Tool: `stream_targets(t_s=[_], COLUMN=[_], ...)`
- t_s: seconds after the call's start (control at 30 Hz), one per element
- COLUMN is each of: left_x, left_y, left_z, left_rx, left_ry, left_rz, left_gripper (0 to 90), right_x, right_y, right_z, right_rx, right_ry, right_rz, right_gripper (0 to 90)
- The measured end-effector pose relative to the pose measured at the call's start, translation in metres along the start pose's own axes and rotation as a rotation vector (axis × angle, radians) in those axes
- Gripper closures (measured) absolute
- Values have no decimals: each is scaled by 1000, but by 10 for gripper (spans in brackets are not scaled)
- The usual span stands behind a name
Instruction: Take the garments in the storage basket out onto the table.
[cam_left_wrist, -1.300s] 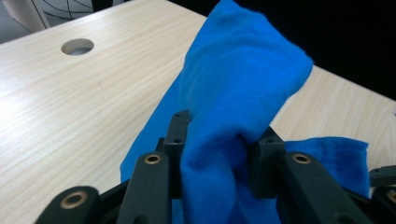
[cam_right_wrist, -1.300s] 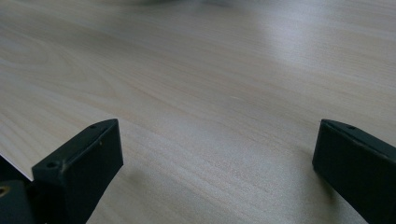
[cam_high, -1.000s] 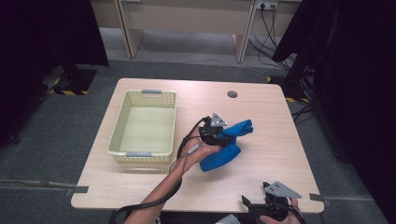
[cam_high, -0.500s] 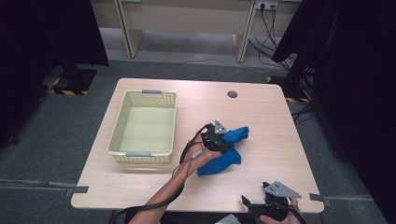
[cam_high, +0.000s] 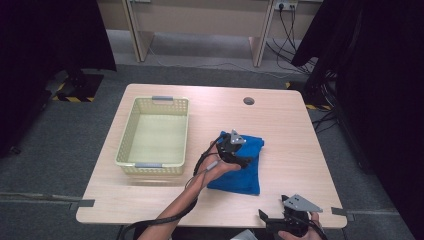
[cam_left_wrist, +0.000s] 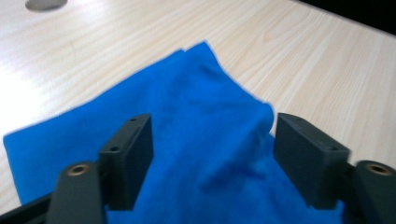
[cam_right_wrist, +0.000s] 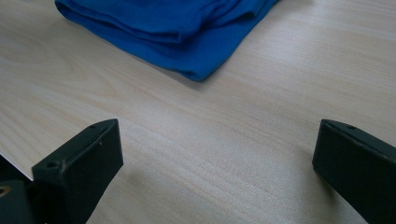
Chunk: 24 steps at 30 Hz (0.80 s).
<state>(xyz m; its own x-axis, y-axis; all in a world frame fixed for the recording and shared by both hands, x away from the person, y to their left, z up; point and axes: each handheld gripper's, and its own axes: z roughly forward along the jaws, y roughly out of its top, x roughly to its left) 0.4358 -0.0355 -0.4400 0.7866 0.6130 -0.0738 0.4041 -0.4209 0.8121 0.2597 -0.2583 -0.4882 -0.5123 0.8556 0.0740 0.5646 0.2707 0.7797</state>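
- A pale yellow plastic mesh basket (cam_high: 154, 134) with grey handles stands on the left part of the light wooden table (cam_high: 280, 125), apart from the cloth; a small round grey cable hole (cam_high: 248, 101) sits near the table's far edge
- Nothing lies between the basket and the folded bright blue cloth (cam_high: 243, 167), which rests on the table right of centre, closer to the near edge than the far one
- The left gripper (cam_high: 239, 154) hangs low over the cloth, the person's left hand (cam_high: 221, 166) wrapped round its body and the forearm reaching in from the bottom edge, a black cable trailing alongside
- Its jaws have just been opening; in the left gripper view they stand apart on either side of a raised ridge of the cloth (cam_left_wrist: 210, 135), the pads not pressing on it
- The right gripper (cam_high: 274, 220) is held at the near right edge of the table, well apart from the cloth, jaws spread wide over bare wood with nothing between them
- The cloth (cam_right_wrist: 187, 28) is soft and matte, folded in several layers with rounded edges; the table top has fine straight grain
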Motion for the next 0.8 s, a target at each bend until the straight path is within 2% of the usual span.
stream_targets(t_s=[0.1, 0.33, 0.8], left_x=[0, 4, 9], left_y=[4, 7, -4], left_z=[-5, -13, -24], left_rx=[-10, -28, -25], left_ry=[5, 18, 15], left_rz=[-4, -13, -40], left_gripper=[238, 209, 178], right_x=[0, 0, 0], right_y=[0, 0, 0], right_z=[0, 0, 0], right_rx=[-2, -3, -3], right_ry=[0, 1, 0], right_rz=[-4, 0, -1], right_gripper=[19, 19, 18])
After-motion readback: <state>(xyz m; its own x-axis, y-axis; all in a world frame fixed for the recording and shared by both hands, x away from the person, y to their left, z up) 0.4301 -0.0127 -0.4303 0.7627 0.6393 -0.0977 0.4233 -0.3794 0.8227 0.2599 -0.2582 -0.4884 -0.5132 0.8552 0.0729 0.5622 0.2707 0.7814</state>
